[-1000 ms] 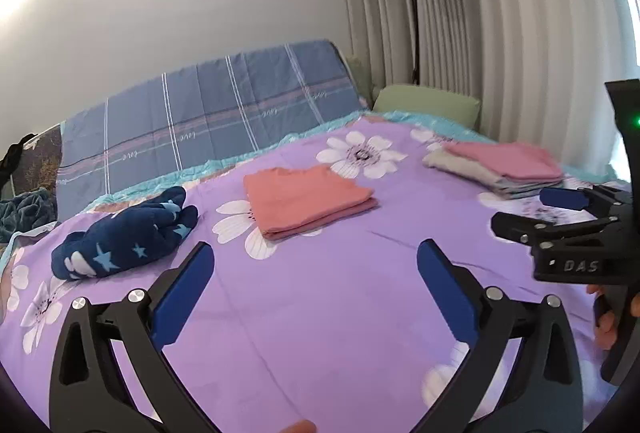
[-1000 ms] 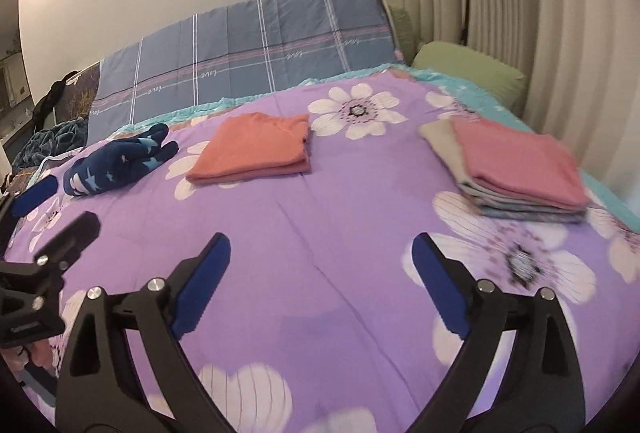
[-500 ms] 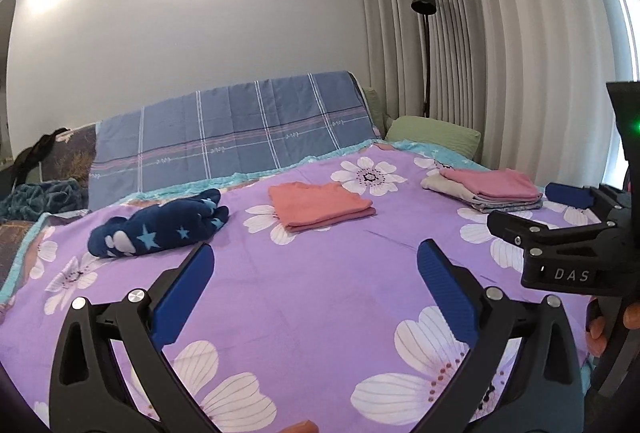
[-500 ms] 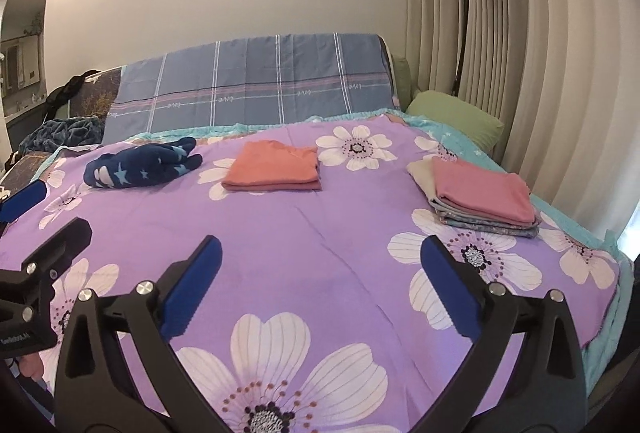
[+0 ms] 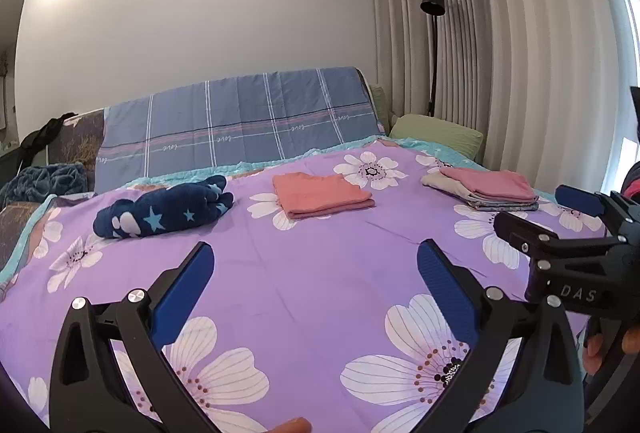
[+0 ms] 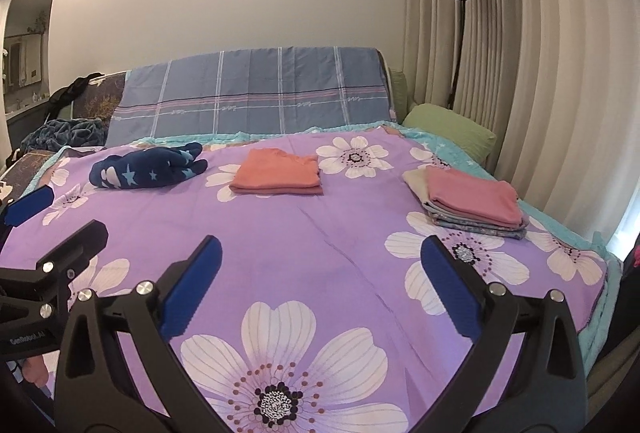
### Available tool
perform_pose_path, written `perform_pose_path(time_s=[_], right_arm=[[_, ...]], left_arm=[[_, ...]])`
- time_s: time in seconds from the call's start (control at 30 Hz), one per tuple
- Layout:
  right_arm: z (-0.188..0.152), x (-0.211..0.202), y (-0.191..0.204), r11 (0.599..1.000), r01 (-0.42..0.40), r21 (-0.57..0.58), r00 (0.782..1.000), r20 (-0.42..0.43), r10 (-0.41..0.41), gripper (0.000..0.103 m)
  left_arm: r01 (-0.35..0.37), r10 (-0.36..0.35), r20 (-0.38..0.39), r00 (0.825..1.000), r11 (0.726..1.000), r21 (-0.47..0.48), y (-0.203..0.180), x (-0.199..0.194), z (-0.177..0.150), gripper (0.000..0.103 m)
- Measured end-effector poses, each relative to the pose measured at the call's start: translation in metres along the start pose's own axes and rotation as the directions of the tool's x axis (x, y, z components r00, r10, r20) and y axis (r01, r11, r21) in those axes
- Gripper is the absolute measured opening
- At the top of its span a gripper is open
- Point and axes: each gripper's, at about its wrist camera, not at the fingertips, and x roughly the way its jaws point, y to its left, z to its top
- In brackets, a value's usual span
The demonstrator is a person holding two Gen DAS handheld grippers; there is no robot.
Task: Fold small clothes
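I have both tools spread wide over the purple sheet (image 6: 320,253), nothing between the pads: left gripper (image 5: 314,283), right gripper (image 6: 320,285). From the right one, the navy bundle (image 6: 148,169) lies at eleven o'clock, the folded orange top (image 6: 278,177) near twelve, the pink-topped stack (image 6: 470,203) at two.

Both the left gripper (image 5: 314,267) and right gripper (image 6: 320,259) have drawn back from the folded clothes (image 6: 278,177).
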Motion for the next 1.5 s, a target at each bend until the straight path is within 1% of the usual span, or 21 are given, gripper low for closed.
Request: perform_pose_path(time_s=[0.2,0.5,0.7,0.83,1.03,1.5], right_arm=[[-0.003,-0.005,-0.001,1.000,0.002,0.008,1.000,0.009,-0.002,0.101],[-0.003,-0.003,-0.003,1.000,-0.001,0.016,1.000,0.014,0.001,0.101],[-0.003,-0.001,-0.008,0.999,0.005,0.034,1.000,0.015,-0.005,0.101],[-0.004,0.000,-0.008,1.000,0.004,0.030,1.000,0.012,-0.004,0.101],[-0.003,0.002,-0.005,1.000,0.003,0.029,1.000,0.008,-0.004,0.101],[-0.003,0.007,0.007,1.000,0.004,-0.002,1.000,0.011,-0.004,0.101]], left_arm=[[-0.030,0.030,0.001,1.000,0.999,0.012,-0.005,0.000,-0.001,0.102],[-0.043,0.043,-0.010,0.999,0.999,0.009,-0.004,0.003,-0.001,0.102],[-0.033,0.033,-0.015,0.999,0.999,0.002,-0.005,0.005,-0.002,0.102],[-0.033,0.033,-0.022,0.999,0.999,0.014,-0.008,0.008,-0.004,0.102],[-0.023,0.023,-0.027,0.999,1.000,0.004,-0.006,0.009,-0.006,0.102],[-0.042,0.042,-0.026,0.999,0.999,0.012,0.001,0.007,-0.007,0.102]])
